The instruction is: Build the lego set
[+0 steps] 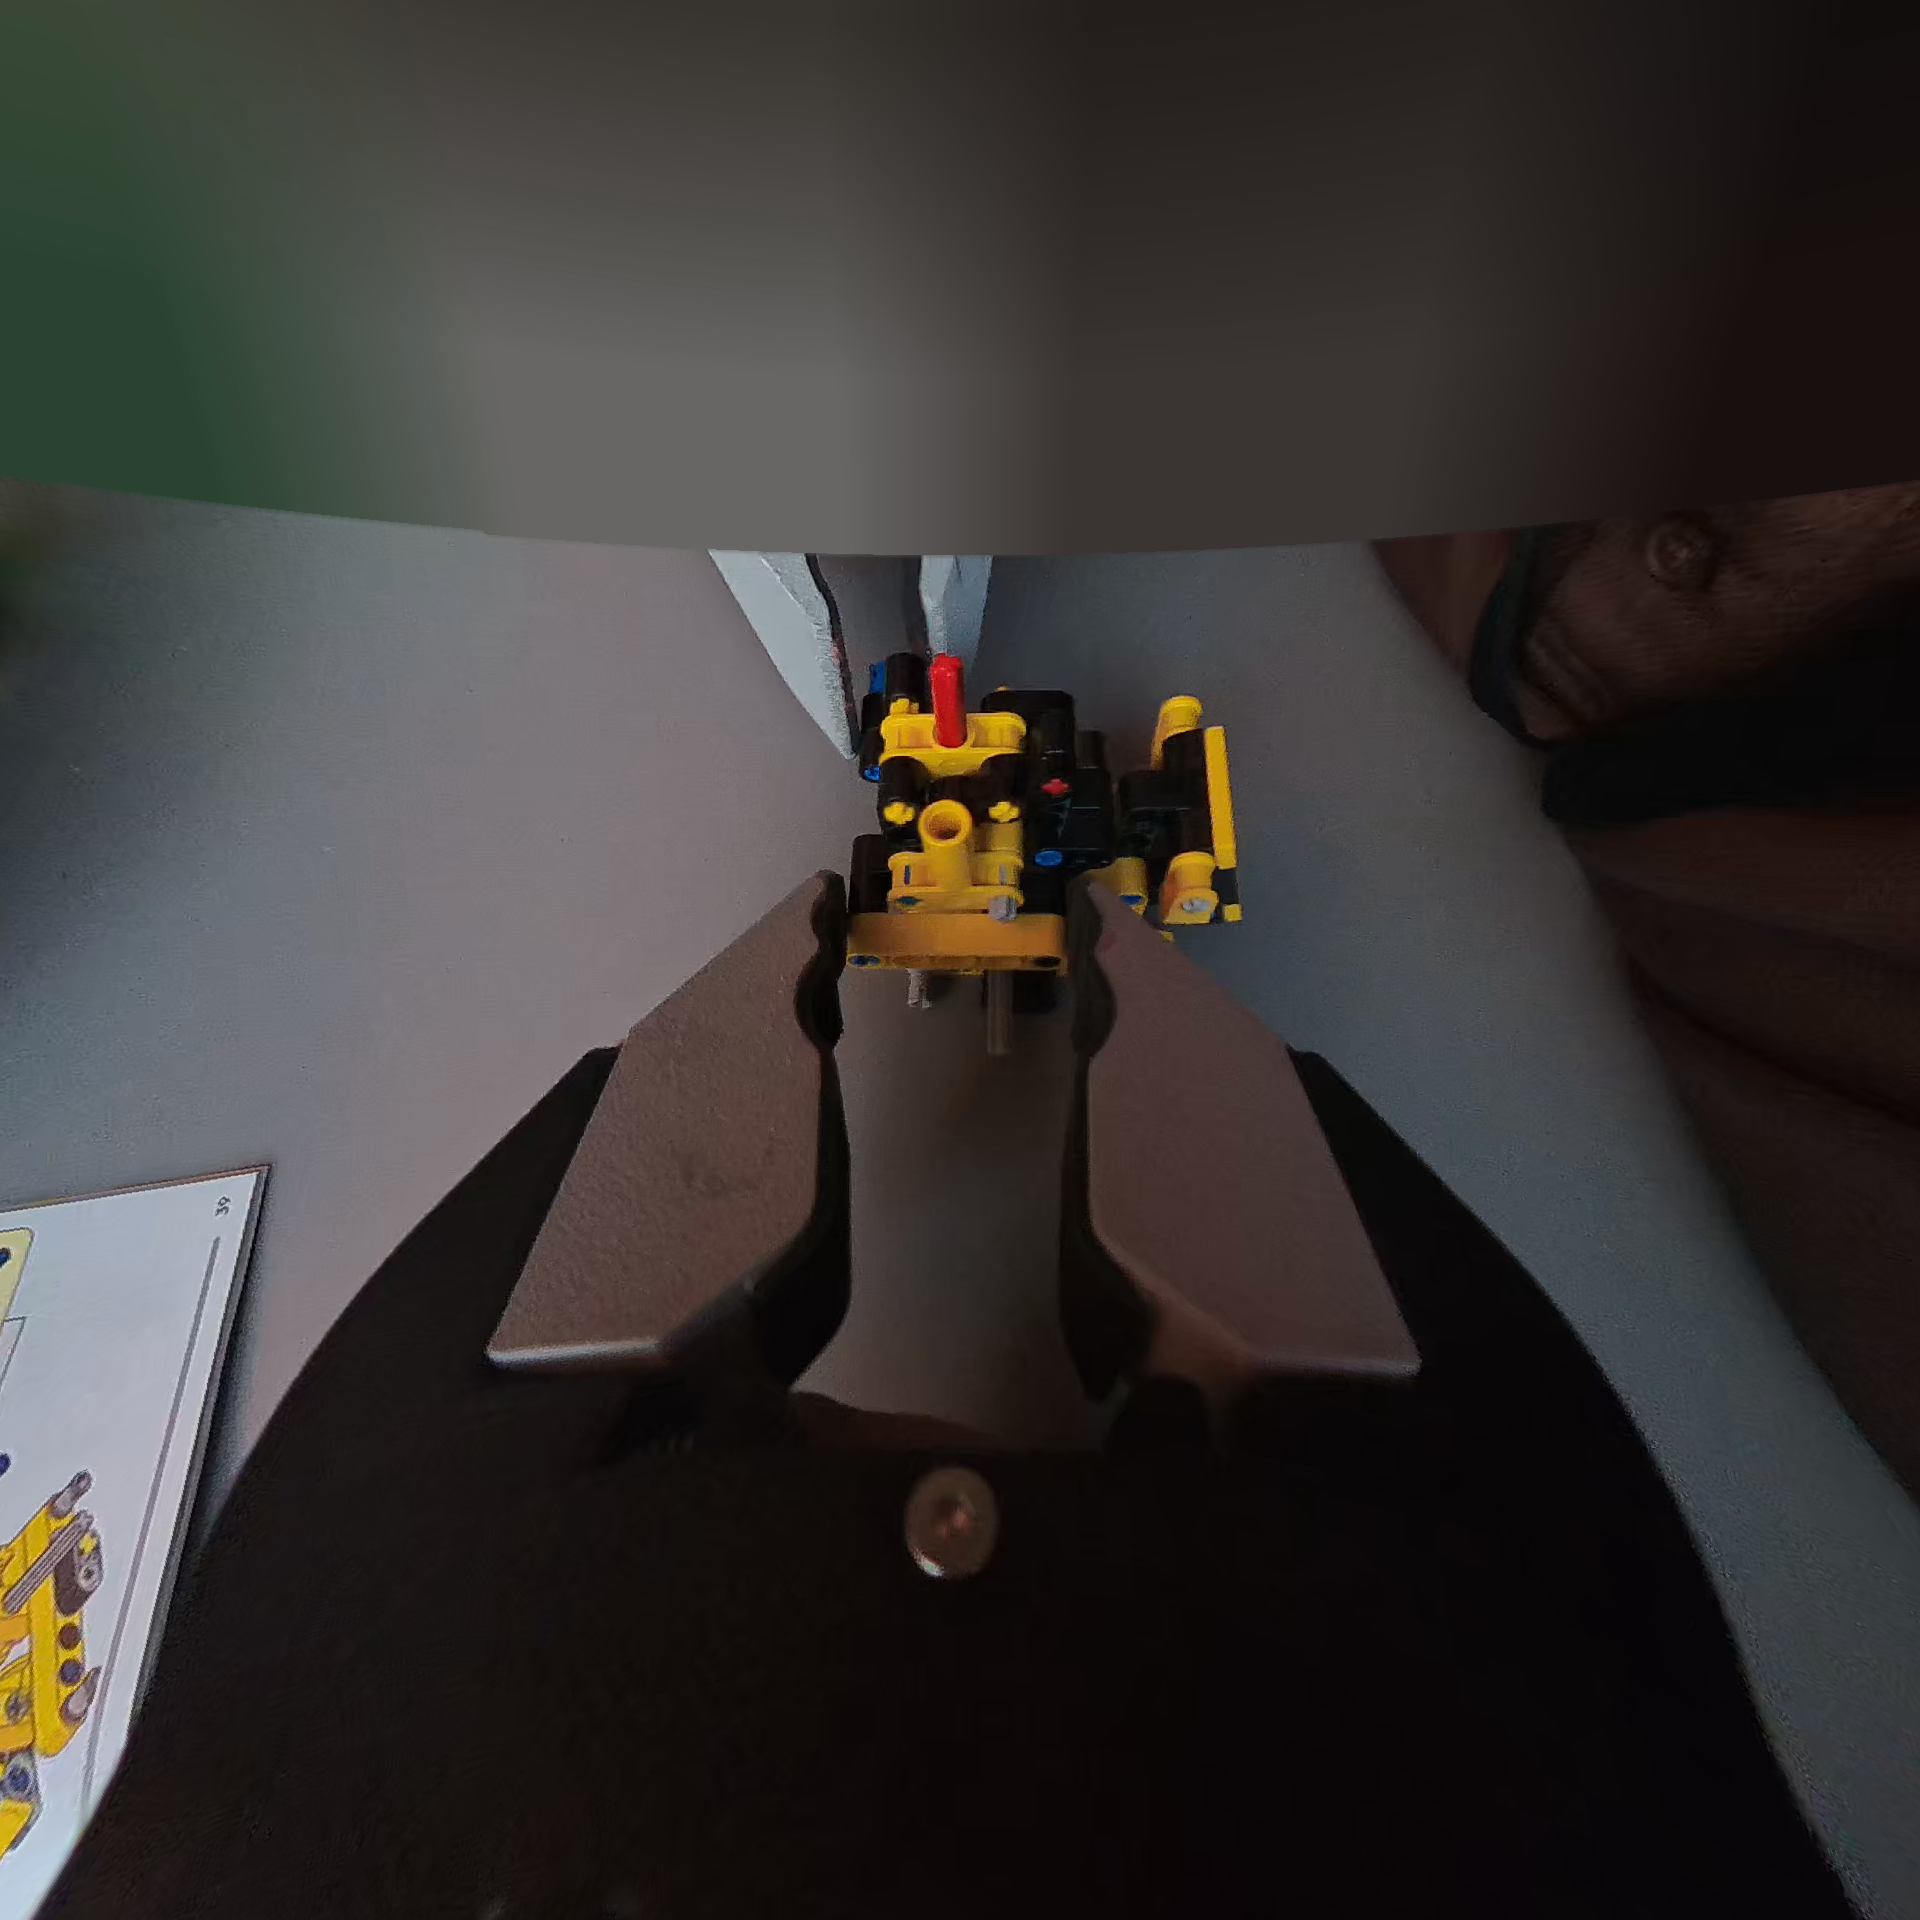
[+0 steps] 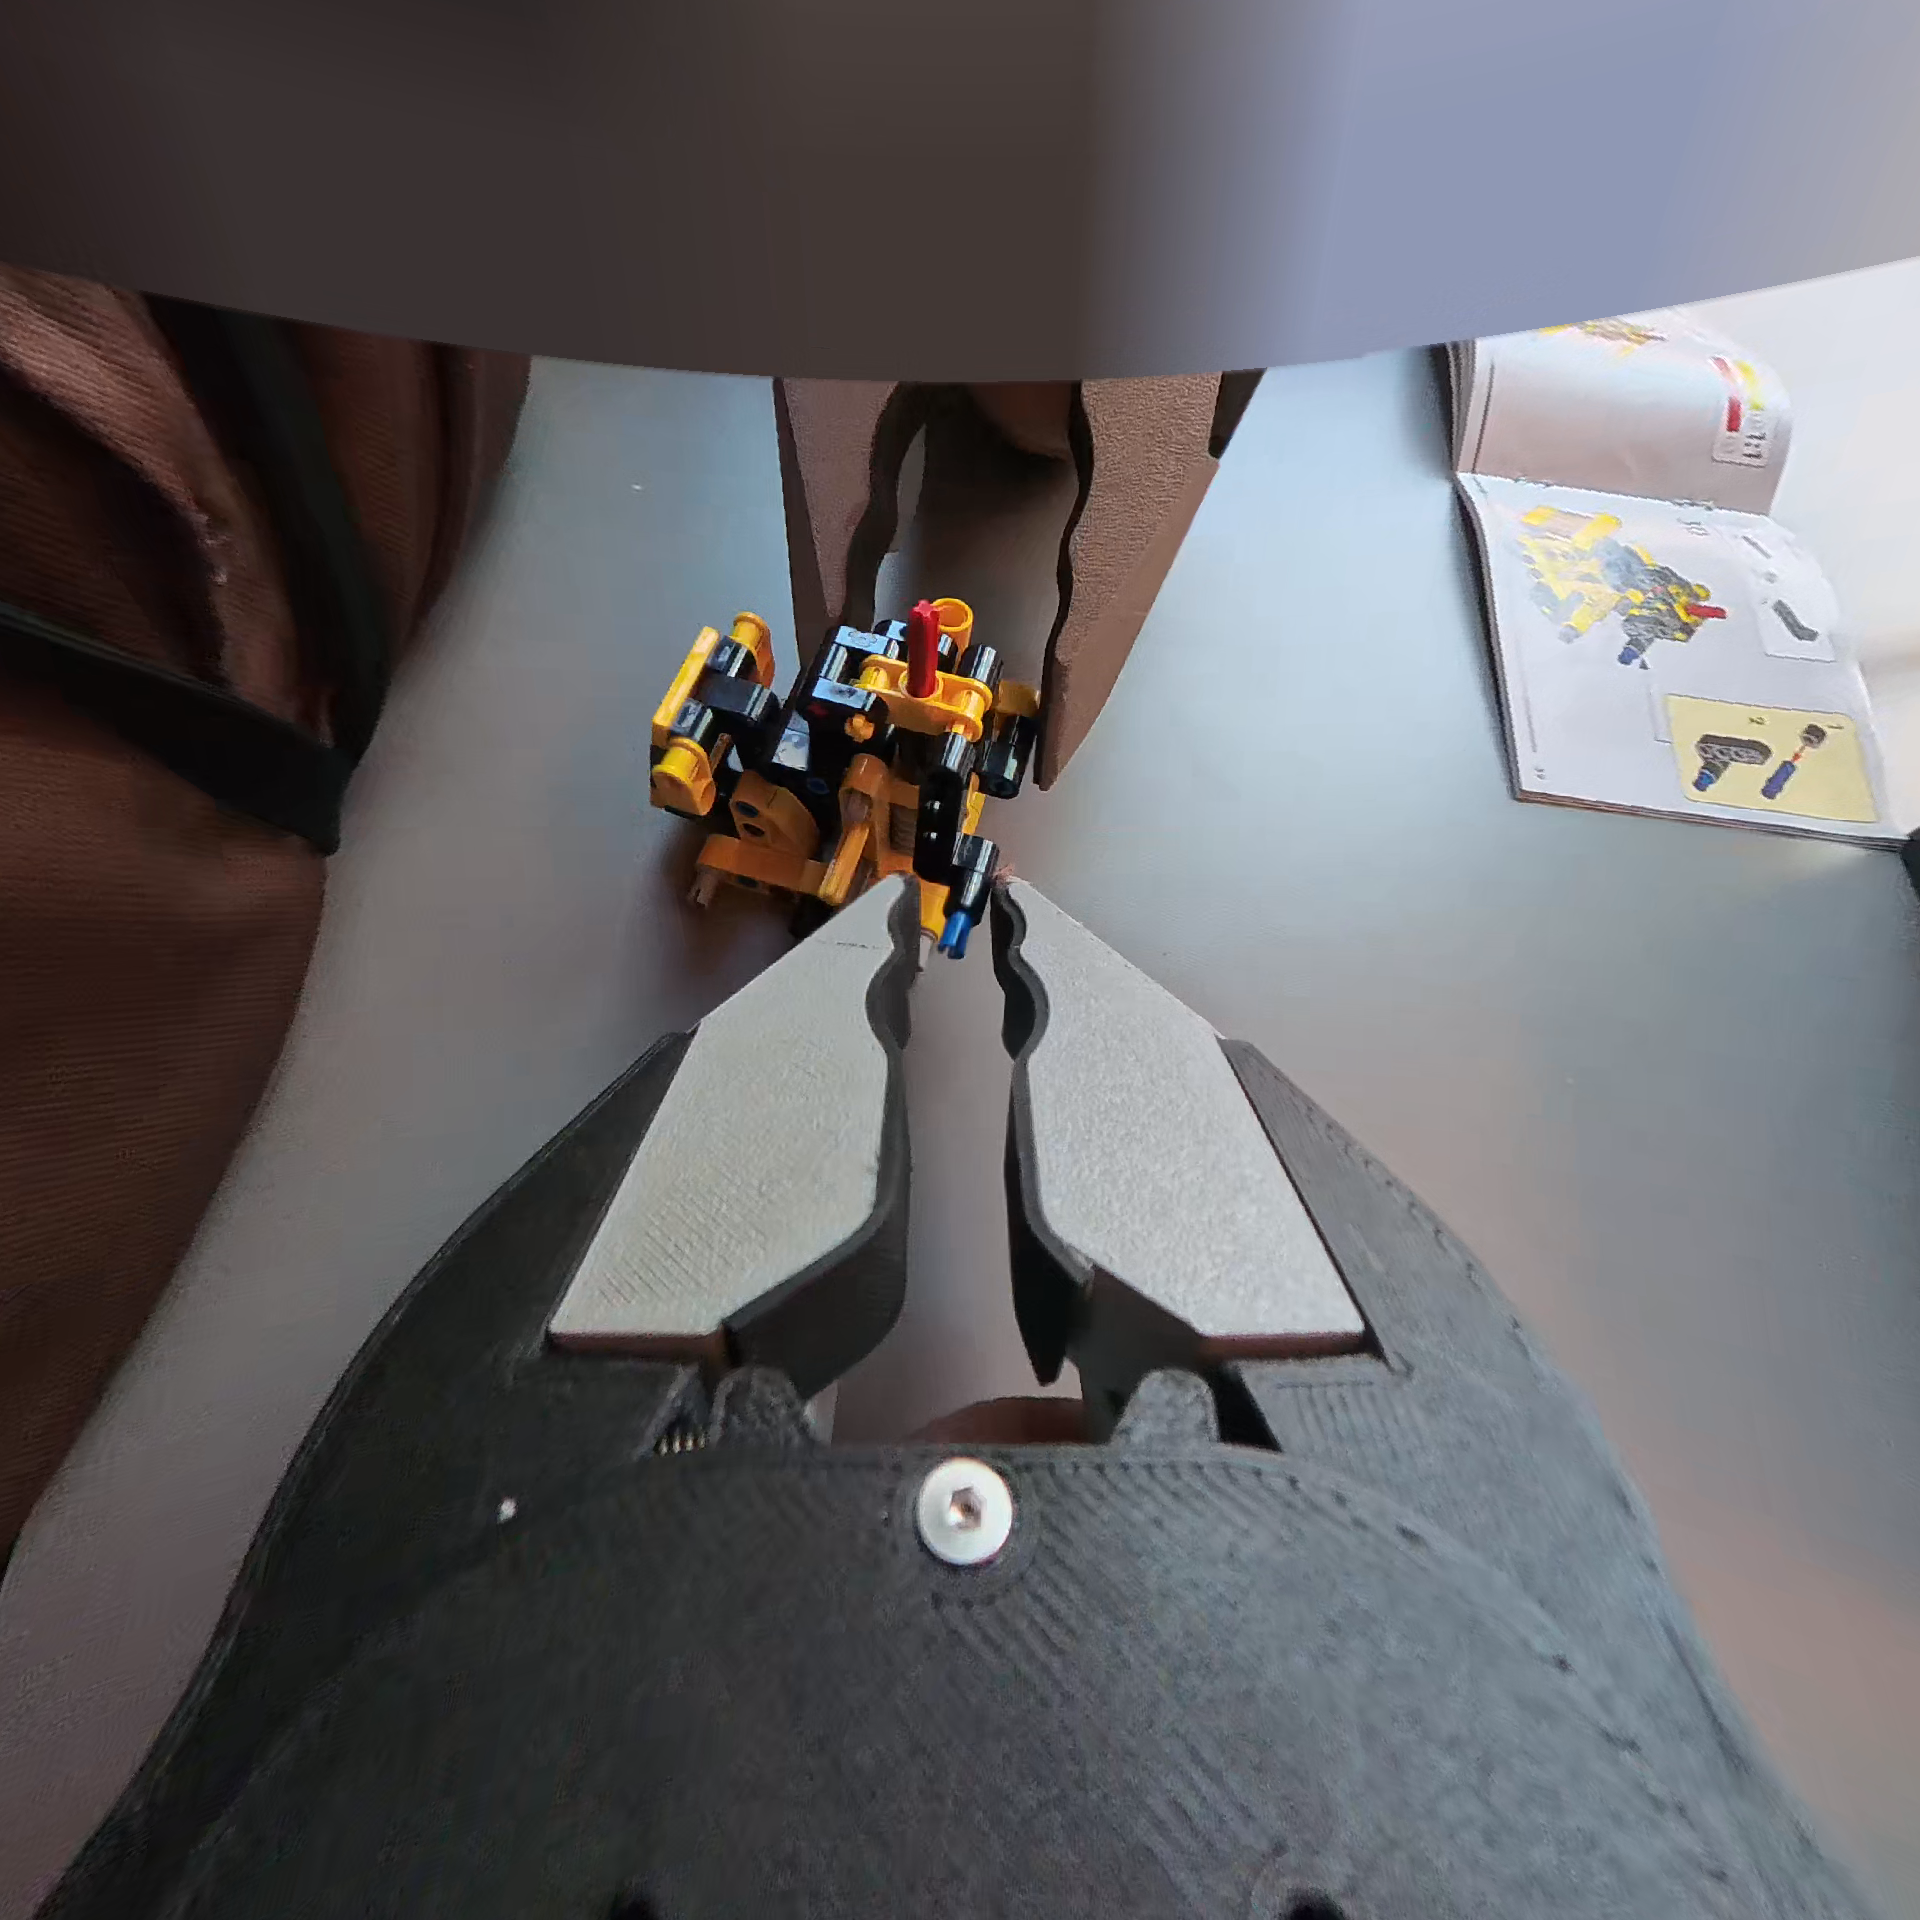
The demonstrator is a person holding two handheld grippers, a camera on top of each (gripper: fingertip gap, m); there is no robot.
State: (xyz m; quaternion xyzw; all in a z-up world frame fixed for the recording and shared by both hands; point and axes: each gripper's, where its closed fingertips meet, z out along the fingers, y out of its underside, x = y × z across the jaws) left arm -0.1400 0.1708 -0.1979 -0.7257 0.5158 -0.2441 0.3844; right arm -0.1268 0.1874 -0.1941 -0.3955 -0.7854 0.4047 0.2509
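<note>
A small yellow and black lego model (image 1: 966, 821) with a red axle (image 1: 945, 701) sticking up stands on the grey table (image 1: 416, 831). My left gripper (image 1: 956, 914) is shut on the model's yellow base beam (image 1: 956, 940), one fingertip at each end. In the right wrist view the model (image 2: 831, 748) sits between the left gripper's fingers (image 2: 1101, 623). My right gripper (image 2: 956, 894) is closed from the opposite side on a black piece with a blue pin (image 2: 961, 899) at the model's end. The right gripper's fingers (image 1: 810, 644) show behind the model in the left wrist view.
An open instruction booklet (image 2: 1683, 675) lies on the table to the right of the right gripper; its corner shows in the left wrist view (image 1: 114, 1455). A person's brown clothing with a black strap (image 2: 156, 727) borders the table edge (image 1: 1714, 727). Only a small space, under 4 cm, lies between the two pairs of fingers.
</note>
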